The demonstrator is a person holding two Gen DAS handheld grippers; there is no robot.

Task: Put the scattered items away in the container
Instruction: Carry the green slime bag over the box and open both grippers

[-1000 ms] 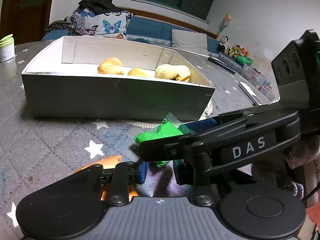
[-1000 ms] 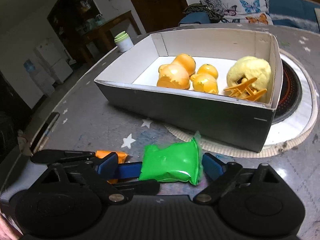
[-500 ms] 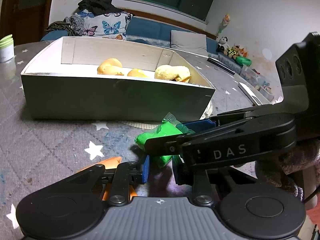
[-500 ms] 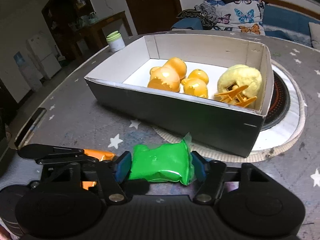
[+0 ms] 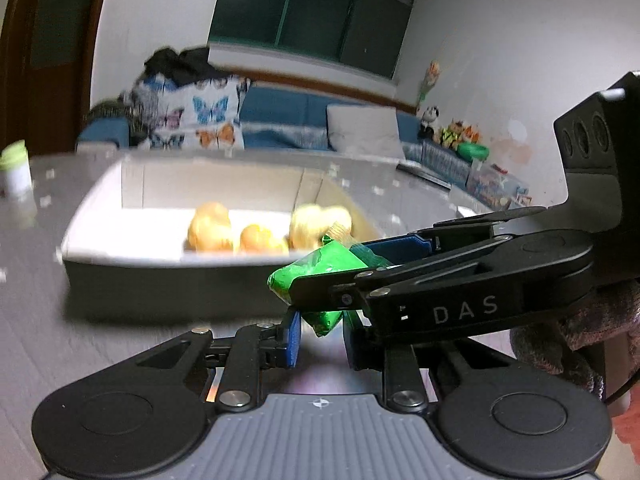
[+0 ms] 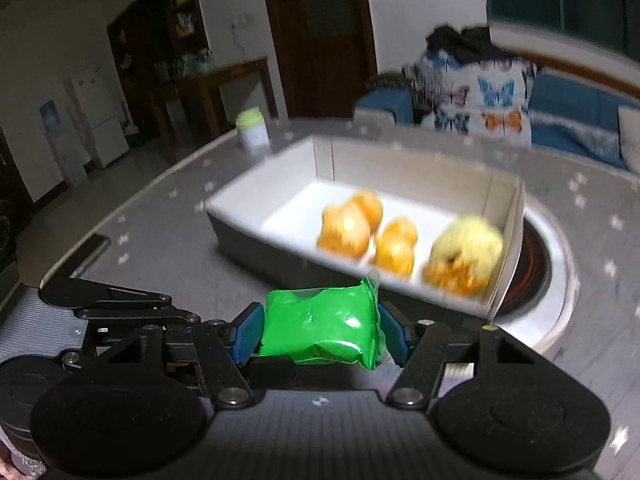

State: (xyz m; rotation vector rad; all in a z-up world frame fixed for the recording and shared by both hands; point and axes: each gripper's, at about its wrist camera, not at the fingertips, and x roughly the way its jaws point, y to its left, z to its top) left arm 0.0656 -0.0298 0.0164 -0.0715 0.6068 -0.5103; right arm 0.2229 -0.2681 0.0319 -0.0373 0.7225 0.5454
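A green plastic packet point(image 6: 320, 328) is clamped between the blue pads of my right gripper point(image 6: 322, 334) and held off the table. In the left wrist view the right gripper point(image 5: 332, 270) reaches in from the right, carrying the packet point(image 5: 320, 272). My left gripper point(image 5: 322, 340) sits just below it, jaws narrow and closing. Nothing is pressed between its pads; only the packet's lower corner hangs at the gap. A sliver of orange point(image 5: 212, 388) shows under its linkage. Ahead lies the white-lined box point(image 6: 260, 248) holding orange toys point(image 6: 348, 228) and a yellow plush point(image 6: 468, 252).
The box's right end rests on a round hob ring point(image 6: 536, 264) set in the star-patterned table. A white jar with a green lid point(image 6: 252, 128) stands beyond the box's far left corner. A fuzzy sleeve point(image 5: 560, 340) is behind the right gripper. A sofa with cushions lies beyond the table.
The right jaws closed onto the green packet, and both grippers rose, lifting it off the table. The left jaws narrowed. The box now sits lower and farther off in both views.
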